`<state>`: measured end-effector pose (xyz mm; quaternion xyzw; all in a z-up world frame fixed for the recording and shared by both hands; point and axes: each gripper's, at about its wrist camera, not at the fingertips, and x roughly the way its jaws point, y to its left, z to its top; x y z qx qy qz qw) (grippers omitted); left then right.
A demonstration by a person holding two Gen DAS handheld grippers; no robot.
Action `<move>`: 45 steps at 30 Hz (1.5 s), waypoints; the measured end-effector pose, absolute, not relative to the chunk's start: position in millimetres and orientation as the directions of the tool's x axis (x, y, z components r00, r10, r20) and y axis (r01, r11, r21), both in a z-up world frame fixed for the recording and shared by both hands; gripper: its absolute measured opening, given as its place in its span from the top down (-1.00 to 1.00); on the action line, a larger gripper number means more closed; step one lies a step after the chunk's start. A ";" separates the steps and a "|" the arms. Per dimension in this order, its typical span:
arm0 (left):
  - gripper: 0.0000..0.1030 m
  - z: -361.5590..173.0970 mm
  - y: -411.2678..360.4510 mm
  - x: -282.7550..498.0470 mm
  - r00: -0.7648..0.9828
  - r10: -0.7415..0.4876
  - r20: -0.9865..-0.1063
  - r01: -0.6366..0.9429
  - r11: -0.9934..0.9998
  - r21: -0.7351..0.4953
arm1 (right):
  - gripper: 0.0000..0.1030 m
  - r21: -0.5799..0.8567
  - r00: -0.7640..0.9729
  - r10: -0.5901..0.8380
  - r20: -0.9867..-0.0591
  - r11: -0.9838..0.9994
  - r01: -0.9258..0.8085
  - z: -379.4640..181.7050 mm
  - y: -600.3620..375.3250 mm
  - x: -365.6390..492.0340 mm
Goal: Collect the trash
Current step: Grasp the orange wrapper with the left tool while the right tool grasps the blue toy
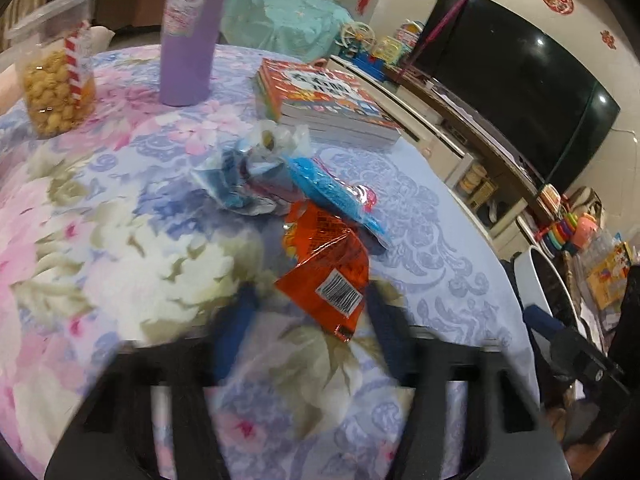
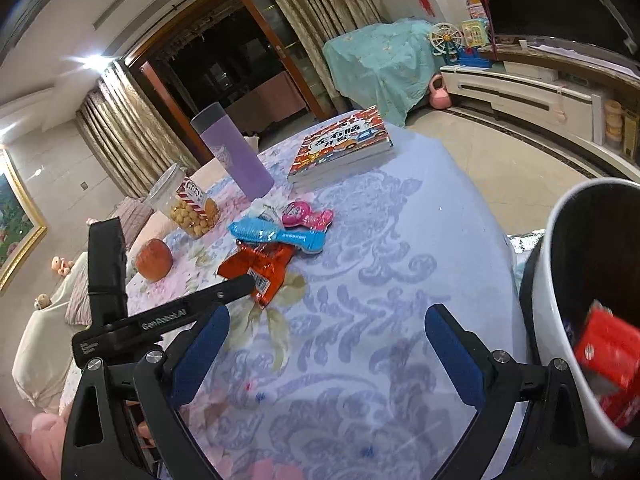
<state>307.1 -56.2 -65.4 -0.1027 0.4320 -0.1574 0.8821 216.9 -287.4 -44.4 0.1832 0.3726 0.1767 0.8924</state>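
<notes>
Trash on a round table [image 2: 440, 184] under a floral cloth, in two views.

Left wrist view: left gripper [image 1: 306, 312], jaws open, blurred, its blue pads either side of the near end of an orange foil wrapper [image 1: 324, 264] with a barcode; whether the pads touch it cannot be told. Just beyond lies a blue packet [image 1: 320, 184], and left of that a crumpled blue-and-white wrapper [image 1: 248, 184] with a wad of white tissue [image 1: 280, 138] at its far end. Further off: a stack of books [image 1: 324, 104], a purple tumbler [image 1: 192, 36] and a clear jar of yellow snacks [image 1: 56, 80] at far left. A black television [image 1: 520, 80] fills the wall at right.

Right wrist view: right gripper [image 2: 326, 344], jaws wide open and holding nothing, over bare cloth near the table's near edge. Only this view shows a white bin [image 2: 560, 280] at right beside the table, with a red packet [image 2: 608, 348] inside. It also shows a pink packet [image 2: 304, 216] touching the blue packet [image 2: 276, 236], and an orange fruit [image 2: 154, 260] left of the orange wrapper [image 2: 260, 264]. The left gripper's [image 2: 248, 284] black finger reaches in from the left, its tip at the wrapper's near edge. Crumpled wrapper barely visible here.
</notes>
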 end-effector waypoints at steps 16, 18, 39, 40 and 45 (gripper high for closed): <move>0.99 -63.4 24.3 234.2 0.588 -0.381 -0.713 0.118 0.913 -0.390 | -0.93 0.452 0.593 0.502 -0.629 0.857 -0.247 -60.5 -250.2 256.8; 0.99 -66.2 37.4 226.4 0.591 -0.360 -0.721 0.092 0.919 -0.383 | -0.93 0.446 0.580 0.516 -0.630 0.852 -0.273 -60.7 -240.1 260.3; -0.21 -71.9 78.6 219.4 0.611 -0.387 -0.691 0.039 0.886 -0.461 | -0.28 0.061 0.482 0.366 -0.796 0.841 -0.538 -83.2 -148.6 332.0; -0.21 -71.9 78.5 221.2 0.611 -0.388 -0.690 0.041 0.886 -0.462 | -0.11 0.058 0.482 0.353 -0.802 0.849 -0.526 -85.1 -149.8 334.5; -0.21 -70.6 71.2 230.6 0.609 -0.361 -0.706 0.049 0.906 -0.421 | 0.39 0.106 0.494 0.360 -0.792 0.876 -0.470 -74.5 -159.1 322.3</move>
